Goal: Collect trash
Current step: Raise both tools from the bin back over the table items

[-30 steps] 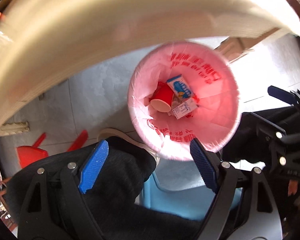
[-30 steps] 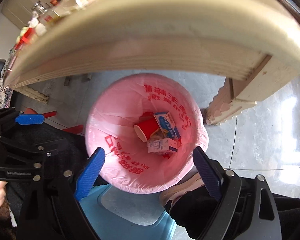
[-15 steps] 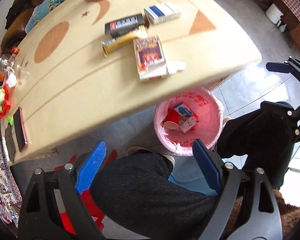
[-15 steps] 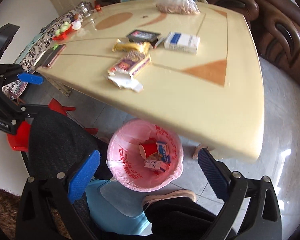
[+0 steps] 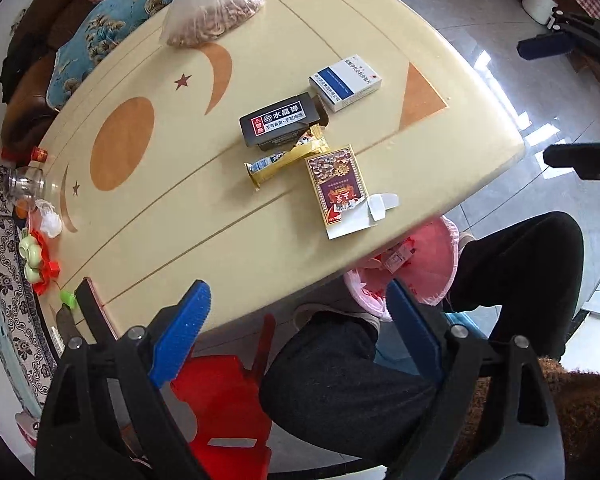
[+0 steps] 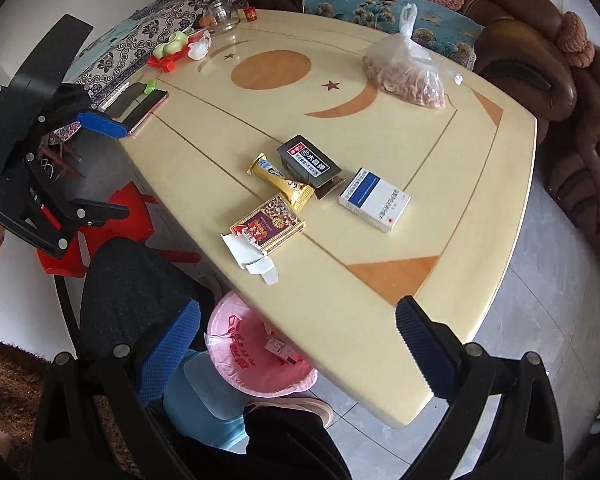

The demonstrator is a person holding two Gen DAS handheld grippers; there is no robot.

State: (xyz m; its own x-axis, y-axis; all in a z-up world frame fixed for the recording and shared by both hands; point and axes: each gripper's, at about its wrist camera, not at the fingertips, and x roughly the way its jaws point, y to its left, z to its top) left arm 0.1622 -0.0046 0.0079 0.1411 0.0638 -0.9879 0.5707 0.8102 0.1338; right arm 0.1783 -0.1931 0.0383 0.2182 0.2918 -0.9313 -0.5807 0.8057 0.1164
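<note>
On the cream table (image 5: 172, 216) (image 6: 460, 264) lie a torn red-and-gold box (image 5: 337, 188) (image 6: 269, 225), a gold wrapper (image 5: 286, 158) (image 6: 281, 181), a black box (image 5: 281, 119) (image 6: 308, 161) and a white-and-blue box (image 5: 345, 82) (image 6: 374, 199). A pink-lined bin (image 5: 430, 264) (image 6: 252, 360) with trash sits half under the table's near edge. My left gripper (image 5: 296, 334) is open and empty, above the table edge. My right gripper (image 6: 296, 352) is open and empty, above the bin.
A plastic bag of nuts (image 5: 208, 12) (image 6: 408, 72) sits at the table's far side. A phone (image 6: 140, 110), a glass jar (image 6: 222, 14) and small toys (image 6: 172, 46) lie at the left end. A red stool (image 5: 224, 408) and the person's legs (image 5: 340, 392) are below. A sofa (image 6: 540, 60) stands behind.
Both grippers have risen from just over the bin, below the table edge, to well above the tabletop. Both stayed open and empty.
</note>
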